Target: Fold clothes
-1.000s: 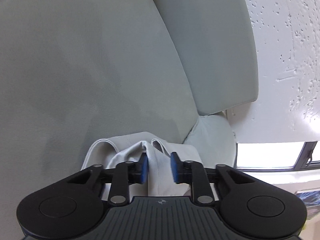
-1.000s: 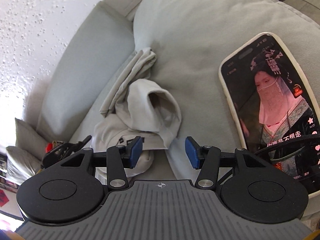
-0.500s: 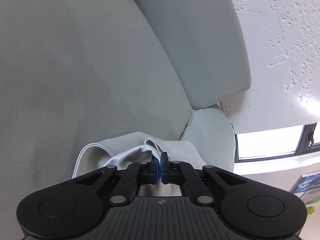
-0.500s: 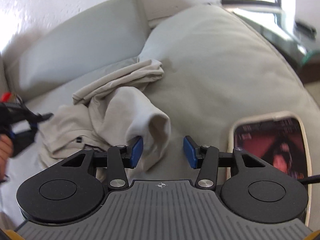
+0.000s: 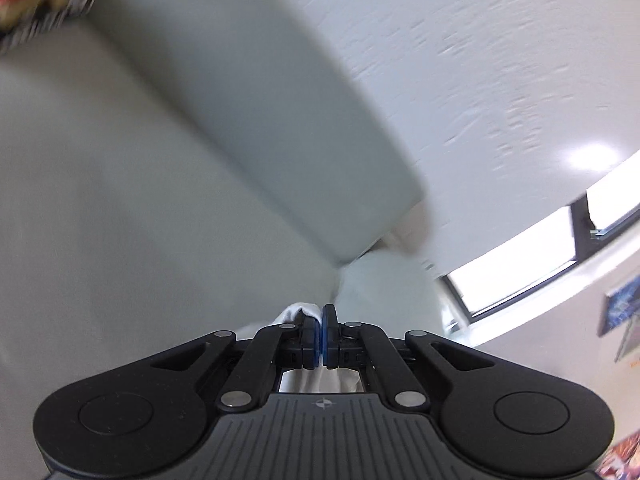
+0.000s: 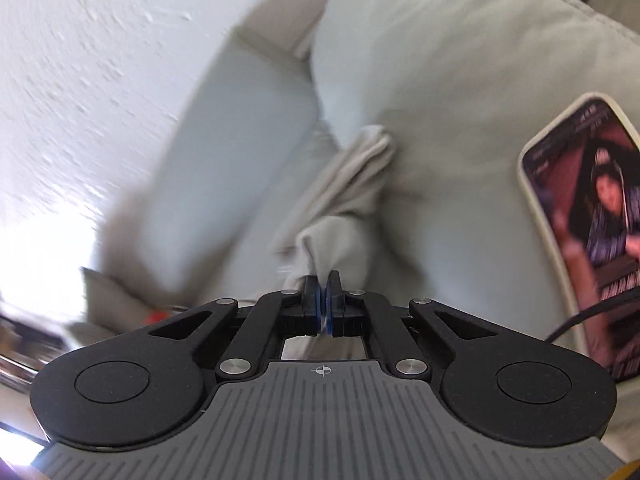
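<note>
Where each claw pinches, pale garment (image 6: 340, 240) between blue pads (image 6: 318, 312).

Right wrist view: phone (image 6: 580, 216) w/ cable at 3 o'clock blocks that side; bare sofa seat (image 6: 452, 128) open at 1 o'clock; back cushion (image 6: 240, 152) closes off 10–11. Left wrist view: seat (image 5: 120, 200) free at 9–10, back cushion (image 5: 280, 120) walls 12
</note>
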A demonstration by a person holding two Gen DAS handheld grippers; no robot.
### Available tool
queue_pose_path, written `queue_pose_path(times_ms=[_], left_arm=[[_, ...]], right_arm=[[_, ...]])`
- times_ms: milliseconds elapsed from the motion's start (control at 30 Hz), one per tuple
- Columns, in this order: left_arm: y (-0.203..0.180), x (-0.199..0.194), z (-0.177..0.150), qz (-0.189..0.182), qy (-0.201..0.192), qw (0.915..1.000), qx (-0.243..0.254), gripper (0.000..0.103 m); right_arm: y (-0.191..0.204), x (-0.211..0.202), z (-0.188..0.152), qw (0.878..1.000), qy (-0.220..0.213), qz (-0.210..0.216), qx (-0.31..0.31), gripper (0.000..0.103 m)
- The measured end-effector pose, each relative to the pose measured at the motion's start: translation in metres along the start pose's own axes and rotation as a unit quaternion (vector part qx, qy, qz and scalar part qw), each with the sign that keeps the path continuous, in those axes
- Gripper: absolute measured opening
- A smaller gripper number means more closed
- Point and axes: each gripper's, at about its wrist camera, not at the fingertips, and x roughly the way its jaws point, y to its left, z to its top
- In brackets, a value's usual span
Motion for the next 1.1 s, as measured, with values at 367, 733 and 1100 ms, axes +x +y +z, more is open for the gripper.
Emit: queue_pose_path(times_ms=[367,733,1100], left_arm=[[0.007,-0.161,-0.059,0.109,-0.008,0.9869,0.119,0.0],[0.093,-0.166,-0.097,0.218,0.047,0.9747,0.005,0.0],[0.099,-0.164,-0.098,0.207,0.048,0.977,-0.015,0.0]], right_arm=[[-0.033,-0.008,-0.085,0.996,0.075,-0.053,-0.021,0.002],[-0.043,0.016,-0.122,0.986,0.122,-0.093,-0.059,0.014],[-0.02,0.032,-0.152,0.974,0.129,-0.11,-0.152,0.038]])
